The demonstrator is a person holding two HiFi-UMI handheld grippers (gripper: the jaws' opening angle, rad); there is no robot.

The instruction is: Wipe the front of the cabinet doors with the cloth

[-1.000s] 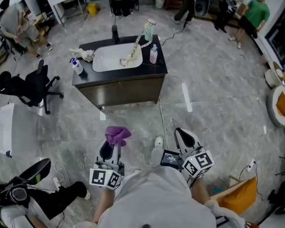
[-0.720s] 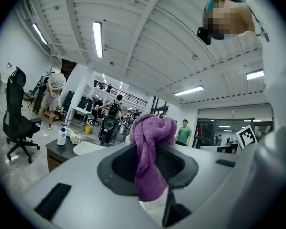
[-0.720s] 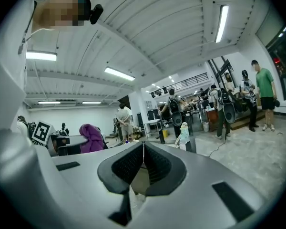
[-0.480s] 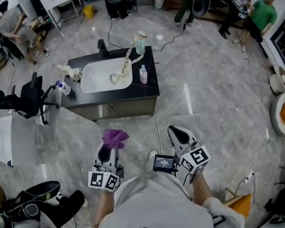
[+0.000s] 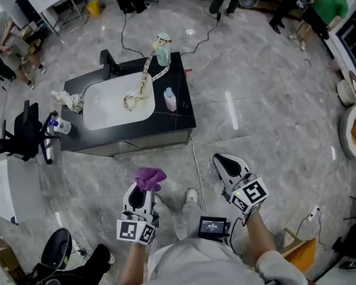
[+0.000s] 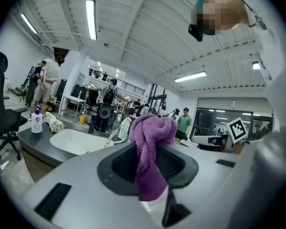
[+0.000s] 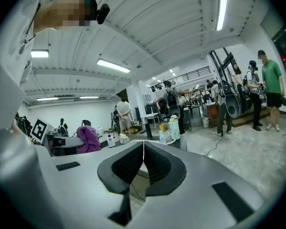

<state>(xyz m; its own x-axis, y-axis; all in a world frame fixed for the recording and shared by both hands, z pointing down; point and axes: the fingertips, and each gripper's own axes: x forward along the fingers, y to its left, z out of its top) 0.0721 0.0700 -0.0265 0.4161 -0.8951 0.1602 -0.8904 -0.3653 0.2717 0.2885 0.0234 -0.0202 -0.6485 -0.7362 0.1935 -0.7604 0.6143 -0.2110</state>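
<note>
Inventory: one cabinet [image 5: 130, 142], fitted with one black worktop [image 5: 181, 108], one white sink [image 5: 107, 103] and one tap [image 5: 108, 63]. Bottles on the worktop: three, namely one pink bottle [image 5: 170, 99], one spray bottle [image 5: 58, 125] and one green bottle [image 5: 162, 42]. One white rag [image 5: 68, 100]. One purple cloth [image 5: 149, 178]. Tongs: two, namely left tongs [image 5: 142, 190] and right tongs [image 5: 223, 161]. One office chair [image 5: 26, 136]. One small screen [image 5: 213, 225].
</note>
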